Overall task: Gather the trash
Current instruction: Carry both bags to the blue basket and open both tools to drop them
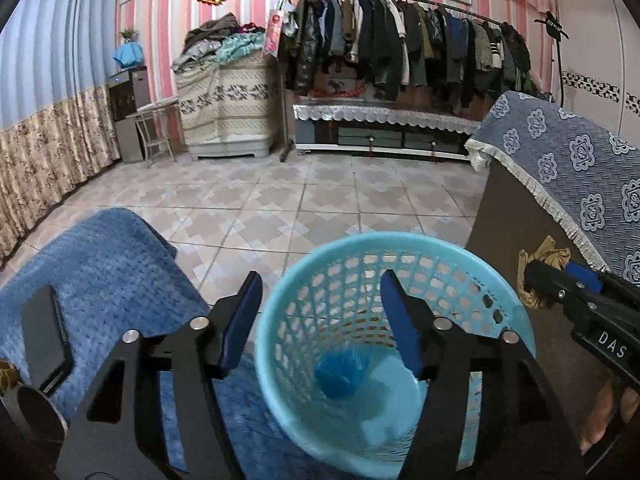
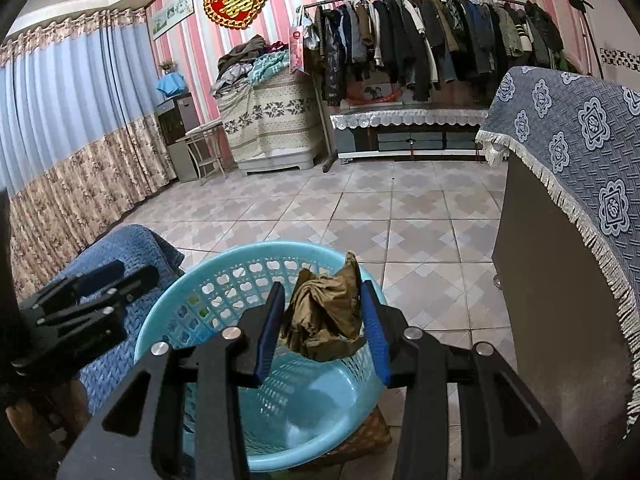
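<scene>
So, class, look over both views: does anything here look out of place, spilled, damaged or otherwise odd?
Nothing stands out. The right claw holds a crumpled brown wrapper over the light blue basket, which stands upright with a blue scrap already inside. The left claw is open above it. No spill shows on the floor.

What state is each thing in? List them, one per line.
Left tongs: open, empty, above the basket.
Right tongs: shut on the crumpled brown wrapper, over the basket.
Light-blue mesh wastebasket: upright, a blue wad at its bottom.
Phone: lying on the blue blanket.
</scene>
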A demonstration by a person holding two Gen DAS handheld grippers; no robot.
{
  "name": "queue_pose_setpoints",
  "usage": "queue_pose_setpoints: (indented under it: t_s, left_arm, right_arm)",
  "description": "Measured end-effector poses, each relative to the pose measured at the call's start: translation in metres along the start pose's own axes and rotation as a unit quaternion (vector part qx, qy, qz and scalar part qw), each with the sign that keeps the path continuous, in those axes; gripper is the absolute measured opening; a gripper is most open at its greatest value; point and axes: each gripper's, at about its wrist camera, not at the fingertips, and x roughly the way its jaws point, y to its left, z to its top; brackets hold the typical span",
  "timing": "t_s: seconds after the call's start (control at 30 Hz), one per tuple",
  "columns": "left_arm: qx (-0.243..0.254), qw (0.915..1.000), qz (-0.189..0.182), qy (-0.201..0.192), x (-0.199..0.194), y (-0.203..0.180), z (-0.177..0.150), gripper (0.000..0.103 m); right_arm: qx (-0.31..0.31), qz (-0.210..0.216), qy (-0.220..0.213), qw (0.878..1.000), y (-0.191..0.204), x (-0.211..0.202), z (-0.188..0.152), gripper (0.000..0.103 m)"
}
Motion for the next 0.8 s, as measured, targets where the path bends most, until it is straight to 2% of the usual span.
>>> queue_pose_setpoints:
  t_s: [0.13, 0.2, 0.27, 0.43, 0.53, 0.6, 0.67, 0.73, 0.8]
  left_arm:
    - [-0.017, 0.9995, 0.021, -0.016, -0.016, 0.017, 0.005, 0.079]
    - [-0.030, 0.9988, 0.031, -0.023, -0.025, 0.026, 0.005, 0.083]
    - [-0.039, 0.9972, 0.053, -0.037, -0.038, 0.035, 0.003, 0.090]
    - [-0.047, 0.9926, 0.091, -0.066, -0.069, 0.047, 0.001, 0.097]
    - [-0.048, 0.9915, 0.099, -0.069, -0.080, 0.052, 0.001, 0.097]
    - [-0.055, 0.9907, 0.104, -0.069, -0.087, 0.059, -0.003, 0.097]
    - [-0.061, 0.9900, 0.108, -0.068, -0.091, 0.065, -0.006, 0.097]
    - [-0.070, 0.9892, 0.109, -0.069, -0.096, 0.073, -0.009, 0.097]
    - [-0.078, 0.9879, 0.114, -0.071, -0.101, 0.079, -0.012, 0.097]
  right_arm:
    - [-0.007, -0.001, 0.001, 1.000, 0.005, 0.001, 0.001, 0.039]
    - [-0.011, 0.002, 0.000, 1.000, 0.010, 0.003, 0.000, 0.039]
    - [-0.014, 0.004, 0.004, 1.000, 0.016, 0.008, 0.000, 0.040]
    - [-0.023, 0.012, 0.019, 0.999, 0.035, 0.017, -0.006, 0.041]
    - [-0.024, 0.017, 0.024, 0.999, 0.042, 0.020, -0.006, 0.041]
    - [-0.026, 0.018, 0.026, 0.999, 0.046, 0.021, -0.007, 0.045]
    - [-0.027, 0.019, 0.028, 0.999, 0.050, 0.022, -0.007, 0.064]
    - [-0.029, 0.020, 0.030, 0.999, 0.054, 0.022, -0.009, 0.071]
    - [-0.030, 0.016, 0.033, 0.999, 0.056, 0.023, -0.008, 0.072]
